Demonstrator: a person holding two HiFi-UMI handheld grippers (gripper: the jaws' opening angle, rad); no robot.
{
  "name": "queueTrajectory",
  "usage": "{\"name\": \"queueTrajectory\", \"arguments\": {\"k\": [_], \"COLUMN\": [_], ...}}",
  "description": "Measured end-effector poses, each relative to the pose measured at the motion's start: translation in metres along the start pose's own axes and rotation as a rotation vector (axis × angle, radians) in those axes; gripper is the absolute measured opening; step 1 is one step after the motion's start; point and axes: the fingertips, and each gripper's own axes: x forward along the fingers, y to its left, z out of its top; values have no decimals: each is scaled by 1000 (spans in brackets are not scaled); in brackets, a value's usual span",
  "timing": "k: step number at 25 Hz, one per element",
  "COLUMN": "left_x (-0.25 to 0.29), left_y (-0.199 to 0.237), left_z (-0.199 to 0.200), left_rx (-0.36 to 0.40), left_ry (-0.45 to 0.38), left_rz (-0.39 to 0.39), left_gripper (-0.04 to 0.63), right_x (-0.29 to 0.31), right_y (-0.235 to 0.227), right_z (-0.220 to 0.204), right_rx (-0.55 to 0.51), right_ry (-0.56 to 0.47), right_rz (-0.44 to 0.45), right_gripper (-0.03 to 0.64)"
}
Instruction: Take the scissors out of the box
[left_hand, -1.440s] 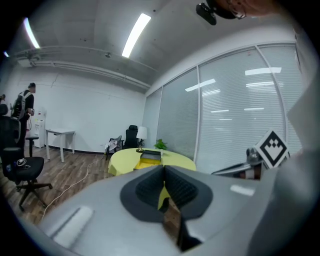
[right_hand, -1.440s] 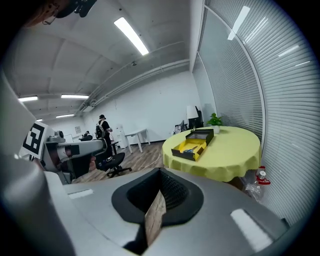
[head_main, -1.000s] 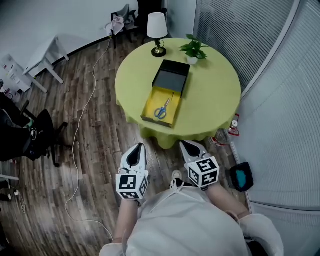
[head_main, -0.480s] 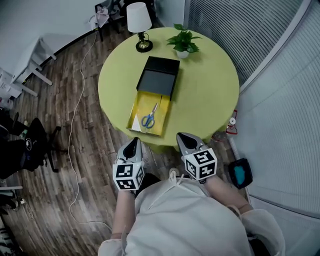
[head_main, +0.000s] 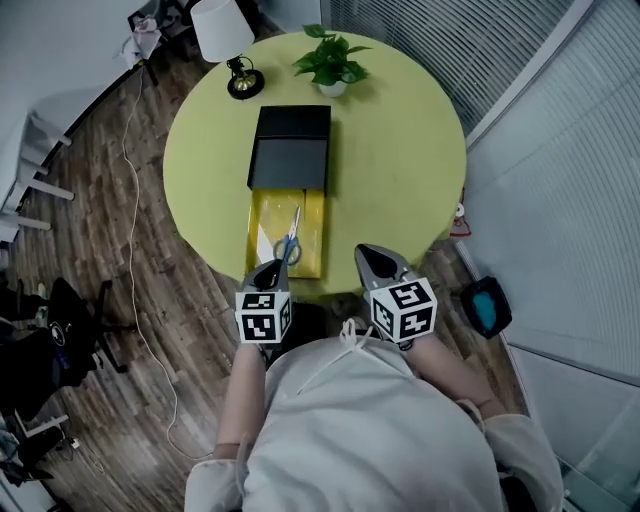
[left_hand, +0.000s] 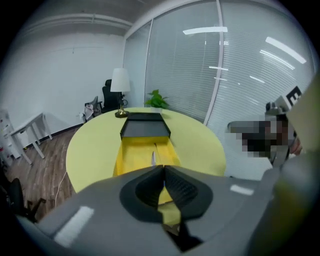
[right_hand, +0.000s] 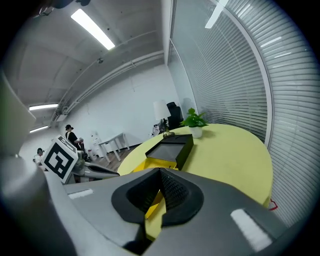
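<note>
Yellow-green table is bearing an open box with scissors lying inside.
Near its front edge, left gripper and right gripper are hovering, each with jaws together, empty.

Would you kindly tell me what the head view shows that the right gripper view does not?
Only the head view: the scissors and the person's torso. Only the right gripper view: the ceiling lights. Both: the table, black box, plant and lamp.
</note>
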Motion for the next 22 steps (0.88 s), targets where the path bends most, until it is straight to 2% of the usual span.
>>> {"name": "queueTrajectory", "arguments": {"k": [3,6,10,12,14,17,22], "left_x": [25,52,81,95,106,114,119], "left_y": [15,18,22,25,33,42,37], "left_z": [-10,-16,-19,-29,-45,-57,-62], "left_rx": [2,36,75,75,44,15,87], "left_ry": [89,180,282,368,468,554,620], "left_rz": [-36,-97,-149,-176,-175,-157,-177], "left_gripper": [16,82,108,128,146,135,143], "right_x": [14,27,41,47,52,57,61], "right_y": [-1,-6,-3,-3,-1,2,-4], "right_z": [-1,-6,-21,-29,-36,-41,-39], "right_rx": [29,69,94,113,131,145,163], "right_ry": [17,39,86,108,126,135,128], "right_rz": [-44,-94,-122,-134,-139,-144,-166], "right_gripper": [-2,-2,-2,-2,-2,-2,-2]}}
